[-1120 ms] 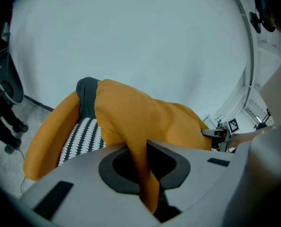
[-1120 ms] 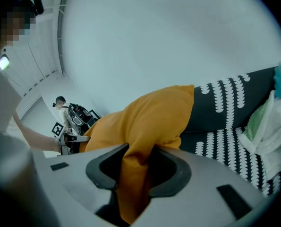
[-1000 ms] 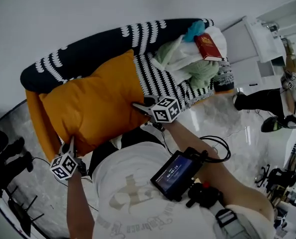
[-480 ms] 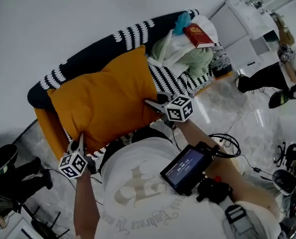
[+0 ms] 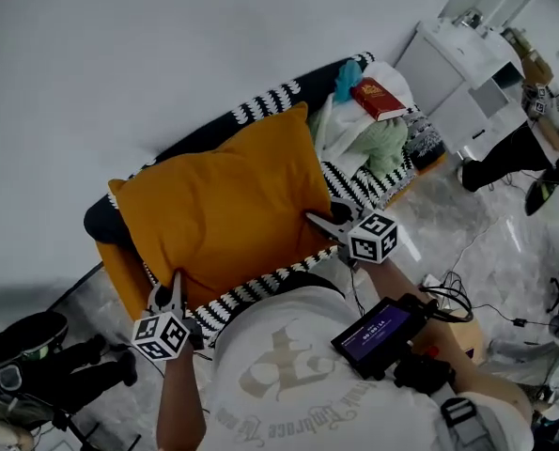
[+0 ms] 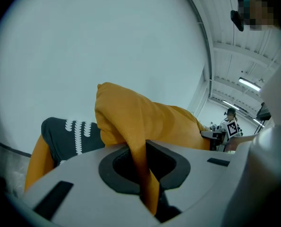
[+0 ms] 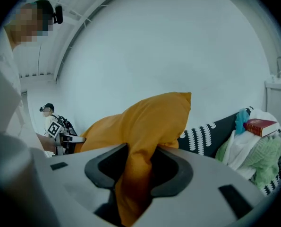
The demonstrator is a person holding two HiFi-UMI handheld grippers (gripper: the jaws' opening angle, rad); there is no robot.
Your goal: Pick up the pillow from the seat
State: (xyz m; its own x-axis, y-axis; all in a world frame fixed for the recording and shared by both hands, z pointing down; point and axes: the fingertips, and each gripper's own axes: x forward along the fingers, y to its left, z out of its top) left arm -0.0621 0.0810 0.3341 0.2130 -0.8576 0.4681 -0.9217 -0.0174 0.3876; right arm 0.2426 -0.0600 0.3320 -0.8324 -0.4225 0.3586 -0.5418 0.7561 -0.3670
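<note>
A large orange pillow [image 5: 223,205] hangs between two handheld grippers, above a seat [image 5: 277,286] with a black-and-white striped cover. The left gripper [image 5: 176,287] is clamped on a thin fold at the pillow's near left corner. The right gripper [image 5: 320,220] pinches a thicker bunch of fabric at its right edge. The pickup looks nearly done: striped seat shows below the pillow's near edge, though its far edge may touch the backrest [image 5: 288,92]. No container is visible. A heap of clothes [image 5: 368,139] with a red book [image 5: 378,99] on top sits at the seat's right end.
</note>
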